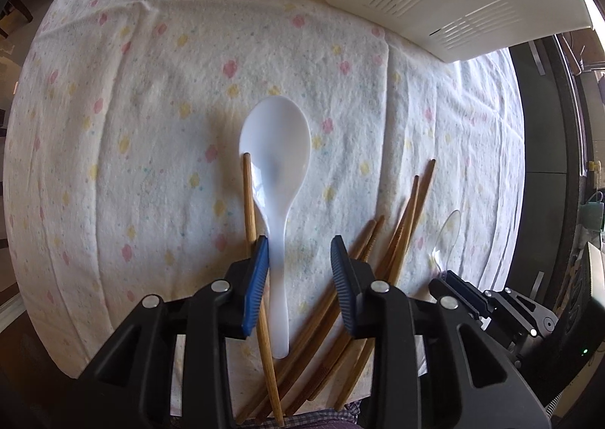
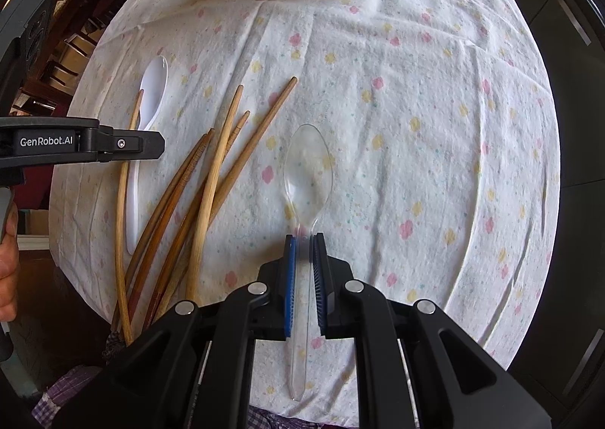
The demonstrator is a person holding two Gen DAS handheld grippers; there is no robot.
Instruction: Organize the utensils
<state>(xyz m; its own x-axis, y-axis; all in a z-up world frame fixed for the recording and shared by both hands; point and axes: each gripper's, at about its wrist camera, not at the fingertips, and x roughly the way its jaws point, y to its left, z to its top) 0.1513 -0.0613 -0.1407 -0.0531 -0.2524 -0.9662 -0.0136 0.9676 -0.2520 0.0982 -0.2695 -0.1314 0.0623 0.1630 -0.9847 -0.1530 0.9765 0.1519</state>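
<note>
In the left wrist view, the light, stiff, slippery white spoon (image 1: 275, 164) on the counter (image 1: 132, 126) is straddled at its handle by the left gripper (image 1: 300, 258), fingers part-open, while in the right wrist view the brittle clear spoon (image 2: 308, 168) is seen pinched at its neck by the right gripper (image 2: 302, 240).

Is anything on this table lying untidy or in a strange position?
Yes. The wooden chopsticks lie in a crossed, fanned heap instead of side by side, and one chopstick lies apart against the white spoon. Nothing looks spilled or broken.

Bright daylight, fisheye-warped dark edges.
</note>
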